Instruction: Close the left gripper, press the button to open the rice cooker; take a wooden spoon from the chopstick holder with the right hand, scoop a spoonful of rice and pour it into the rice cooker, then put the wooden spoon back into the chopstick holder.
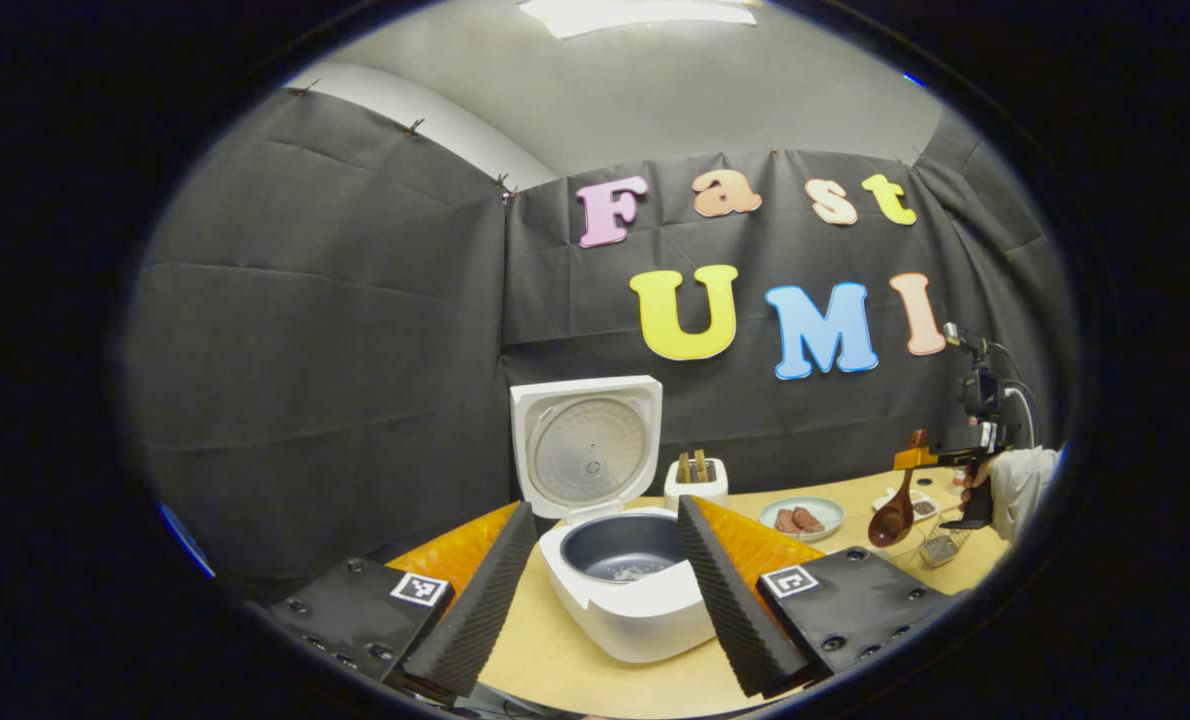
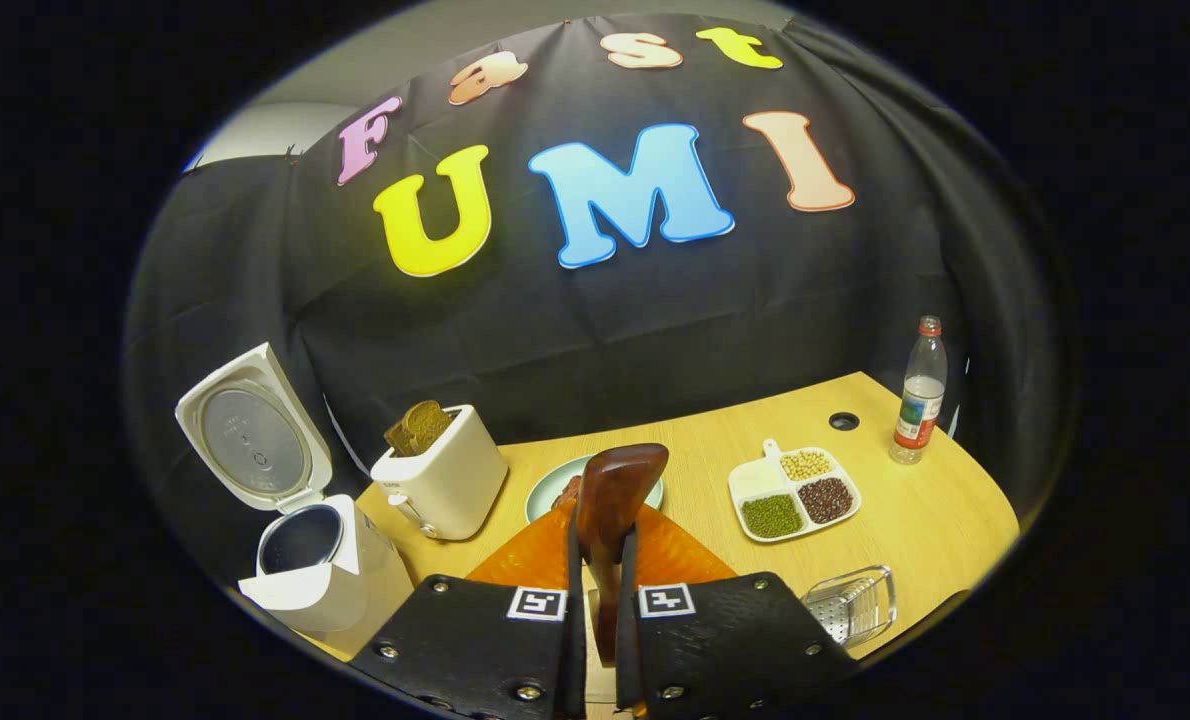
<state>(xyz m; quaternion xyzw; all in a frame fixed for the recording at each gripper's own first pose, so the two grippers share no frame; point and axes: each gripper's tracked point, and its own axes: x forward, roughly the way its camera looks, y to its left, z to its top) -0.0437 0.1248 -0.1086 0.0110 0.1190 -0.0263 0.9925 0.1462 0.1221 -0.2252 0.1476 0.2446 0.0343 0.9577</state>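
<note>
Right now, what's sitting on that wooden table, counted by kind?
Rice cooker, lid open: 1
Toaster: 1
Plate with food: 1
Divided tray of grains: 1
Water bottle: 1
Chopstick holder: 1
Total: 6

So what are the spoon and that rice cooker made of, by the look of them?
The spoon looks like dark, polished wood: reddish-brown with a soft sheen. The rice cooker seems to be glossy white plastic, its inner pot a dark, matte-coated metal, probably.
</note>
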